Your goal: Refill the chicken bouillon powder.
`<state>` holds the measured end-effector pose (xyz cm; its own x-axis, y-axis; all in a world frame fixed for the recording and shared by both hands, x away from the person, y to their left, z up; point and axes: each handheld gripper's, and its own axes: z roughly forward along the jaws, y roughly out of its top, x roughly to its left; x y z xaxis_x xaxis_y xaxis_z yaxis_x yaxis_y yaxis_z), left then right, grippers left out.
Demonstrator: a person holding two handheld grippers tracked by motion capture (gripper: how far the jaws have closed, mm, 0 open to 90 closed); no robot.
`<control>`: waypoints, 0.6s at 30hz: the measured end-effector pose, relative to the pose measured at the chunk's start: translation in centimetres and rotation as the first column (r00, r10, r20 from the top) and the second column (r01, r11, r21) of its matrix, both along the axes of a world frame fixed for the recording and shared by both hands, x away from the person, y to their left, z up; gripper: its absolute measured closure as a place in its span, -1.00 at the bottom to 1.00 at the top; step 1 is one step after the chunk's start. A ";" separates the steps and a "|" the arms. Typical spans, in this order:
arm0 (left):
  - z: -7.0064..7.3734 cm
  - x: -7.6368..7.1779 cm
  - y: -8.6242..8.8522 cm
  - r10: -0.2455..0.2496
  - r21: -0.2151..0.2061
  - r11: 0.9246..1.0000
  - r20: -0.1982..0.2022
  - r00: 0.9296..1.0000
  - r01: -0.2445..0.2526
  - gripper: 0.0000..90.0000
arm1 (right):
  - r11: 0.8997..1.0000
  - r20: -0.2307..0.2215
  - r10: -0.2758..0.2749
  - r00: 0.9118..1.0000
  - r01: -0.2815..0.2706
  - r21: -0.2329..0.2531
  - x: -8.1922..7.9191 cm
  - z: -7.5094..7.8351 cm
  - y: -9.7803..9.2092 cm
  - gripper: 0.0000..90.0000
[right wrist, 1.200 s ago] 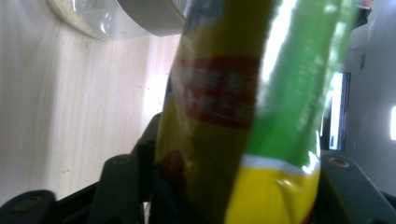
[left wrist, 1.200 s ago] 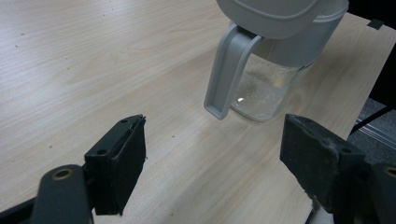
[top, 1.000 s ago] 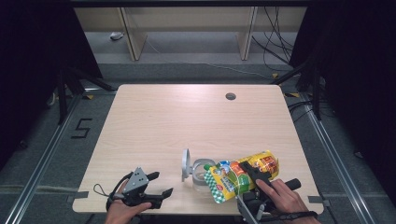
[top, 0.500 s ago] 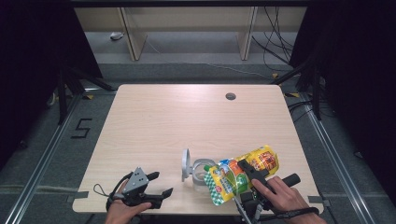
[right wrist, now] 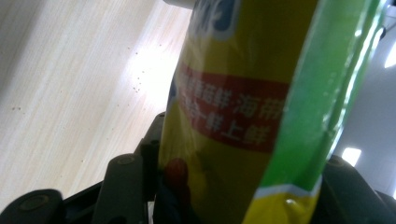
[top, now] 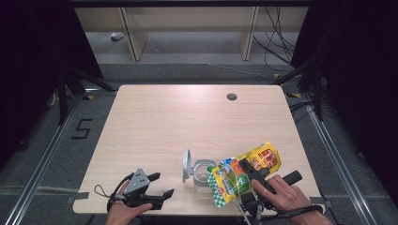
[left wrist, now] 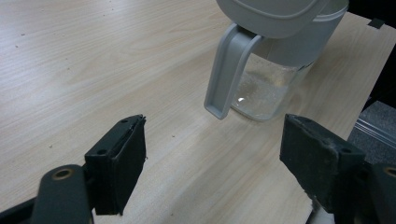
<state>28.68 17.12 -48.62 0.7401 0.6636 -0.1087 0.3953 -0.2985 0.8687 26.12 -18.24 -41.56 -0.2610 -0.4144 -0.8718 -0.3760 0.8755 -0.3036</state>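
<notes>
Your right gripper [top: 248, 169] clamps the pouch [top: 241, 172], tilted toward nine o'clock over the jar [top: 202, 174] for pouring; left gripper [top: 157, 185] waits, jaws apart.

Yellow-green snack pouch [top: 241, 174] tilted over open clear lidded jar [top: 202, 175].

A yellow and green pouch [top: 241, 172] banded in red with white lettering, a clear grey-lidded jar [top: 202, 174] and a pale wood-grain worktop [top: 187, 122] are seen.
</notes>
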 end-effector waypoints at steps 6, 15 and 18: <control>0.1 -0.1 0.0 0.002 0.006 1.000 0.001 1.000 -0.002 -0.51 | 1.000 0.011 0.010 1.000 -0.010 -0.026 0.2 0.0 0.2 0.15; 0.0 -0.1 0.1 0.004 0.009 1.000 0.001 1.000 -0.004 -0.51 | 0.998 0.036 0.018 0.999 -0.016 -0.054 0.2 0.3 0.3 0.16; 0.1 -0.1 0.2 0.006 0.019 1.000 0.001 1.000 -0.006 -0.51 | 0.997 0.049 0.020 0.999 -0.017 -0.071 0.2 0.4 0.3 0.16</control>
